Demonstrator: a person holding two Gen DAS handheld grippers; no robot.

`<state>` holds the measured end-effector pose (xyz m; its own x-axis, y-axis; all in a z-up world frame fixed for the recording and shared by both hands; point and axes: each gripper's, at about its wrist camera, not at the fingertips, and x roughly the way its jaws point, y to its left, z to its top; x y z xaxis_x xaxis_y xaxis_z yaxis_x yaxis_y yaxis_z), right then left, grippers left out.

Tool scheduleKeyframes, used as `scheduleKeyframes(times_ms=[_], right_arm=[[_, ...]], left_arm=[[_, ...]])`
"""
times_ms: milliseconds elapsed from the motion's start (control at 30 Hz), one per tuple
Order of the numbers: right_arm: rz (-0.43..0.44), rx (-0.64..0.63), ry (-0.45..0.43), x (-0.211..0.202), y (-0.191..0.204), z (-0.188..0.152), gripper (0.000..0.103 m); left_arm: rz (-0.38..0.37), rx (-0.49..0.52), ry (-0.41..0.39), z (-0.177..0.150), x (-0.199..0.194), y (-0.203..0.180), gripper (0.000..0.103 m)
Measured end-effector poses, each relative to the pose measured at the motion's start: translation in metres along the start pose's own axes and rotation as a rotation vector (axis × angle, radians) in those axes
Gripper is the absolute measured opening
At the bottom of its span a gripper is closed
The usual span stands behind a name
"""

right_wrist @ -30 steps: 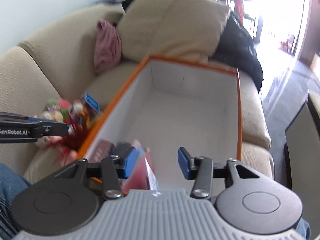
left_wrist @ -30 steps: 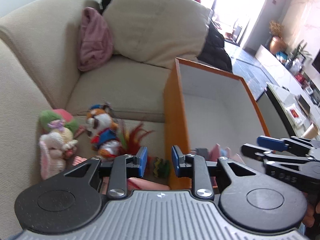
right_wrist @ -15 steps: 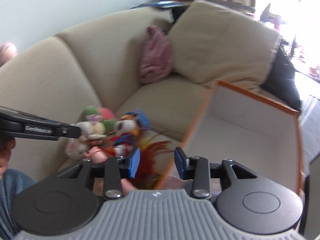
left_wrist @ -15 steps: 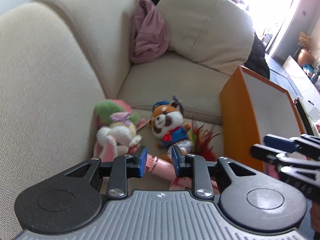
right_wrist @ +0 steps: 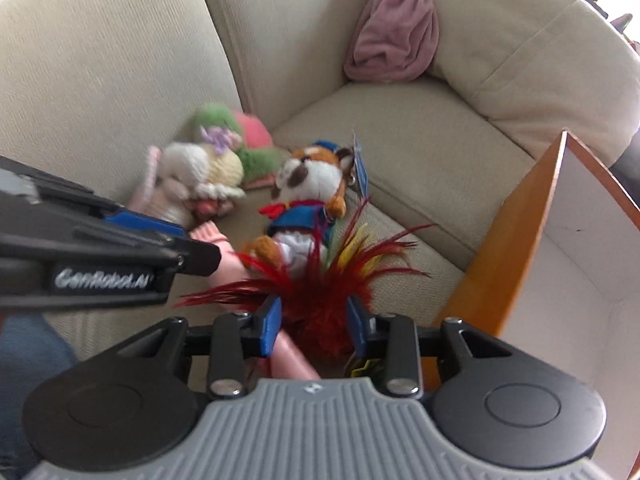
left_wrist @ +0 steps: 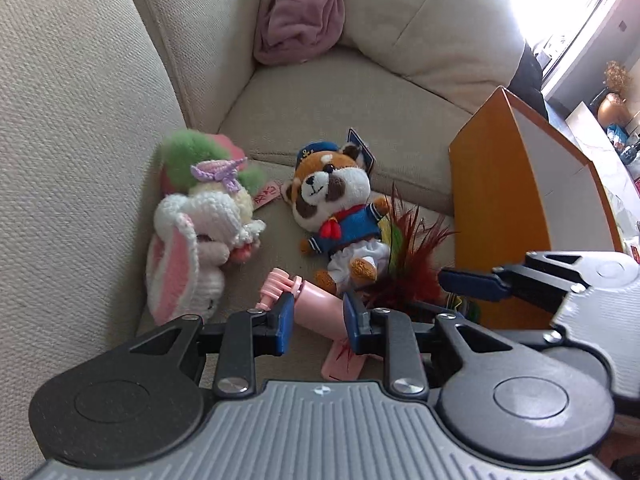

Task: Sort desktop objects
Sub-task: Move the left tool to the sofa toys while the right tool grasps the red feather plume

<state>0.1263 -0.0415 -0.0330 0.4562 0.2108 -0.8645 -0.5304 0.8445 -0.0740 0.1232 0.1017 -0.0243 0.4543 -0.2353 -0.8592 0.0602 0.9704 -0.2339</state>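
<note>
Your sofa [left_wrist: 340, 112] carries everything; the orange box [left_wrist: 496, 216] stands on its seat at the right. Toys lie in a cluster beside it: knitted rabbit [left_wrist: 200, 236], red panda plush [left_wrist: 336, 208], feather toy [right_wrist: 320, 292], pink bottle [left_wrist: 316, 308].

Step in hand: picking the next pieces for the box. Your left hand-held gripper [left_wrist: 316, 316] straddles the bottle, jaws narrow (pads not visibly pressing). Your right hand-held gripper [right_wrist: 314, 322] brackets the feather tuft, likewise unclamped. Next, probably: lower, close, lift both toward the box.
</note>
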Motion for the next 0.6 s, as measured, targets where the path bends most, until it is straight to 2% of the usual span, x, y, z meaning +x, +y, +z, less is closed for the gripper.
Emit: scheduleKeyframes(times_ms=[333, 367, 400, 467, 600], right_arm=[[-0.051, 0.0, 0.113, 0.043, 0.003, 0.017, 0.036], [-0.037, 0.01, 0.121, 0.045, 0.002, 0.017, 0.02], [-0.03, 0.017, 0.125, 0.045, 0.001, 0.017, 0.01], [-0.027, 0.027, 0.111, 0.041, -0.002, 0.014, 0.002], [0.002, 0.066, 0.072, 0.026, -0.012, 0.005, 0.0]], left_arm=[[-0.004, -0.046, 0.012, 0.004, 0.007, 0.013, 0.029], [-0.005, -0.044, 0.011, 0.003, 0.007, 0.013, 0.029], [-0.002, -0.04, 0.011, 0.003, 0.006, 0.012, 0.029], [-0.005, -0.029, 0.011, 0.002, 0.005, 0.009, 0.029], [-0.016, -0.014, 0.009, 0.001, 0.0, 0.001, 0.029]])
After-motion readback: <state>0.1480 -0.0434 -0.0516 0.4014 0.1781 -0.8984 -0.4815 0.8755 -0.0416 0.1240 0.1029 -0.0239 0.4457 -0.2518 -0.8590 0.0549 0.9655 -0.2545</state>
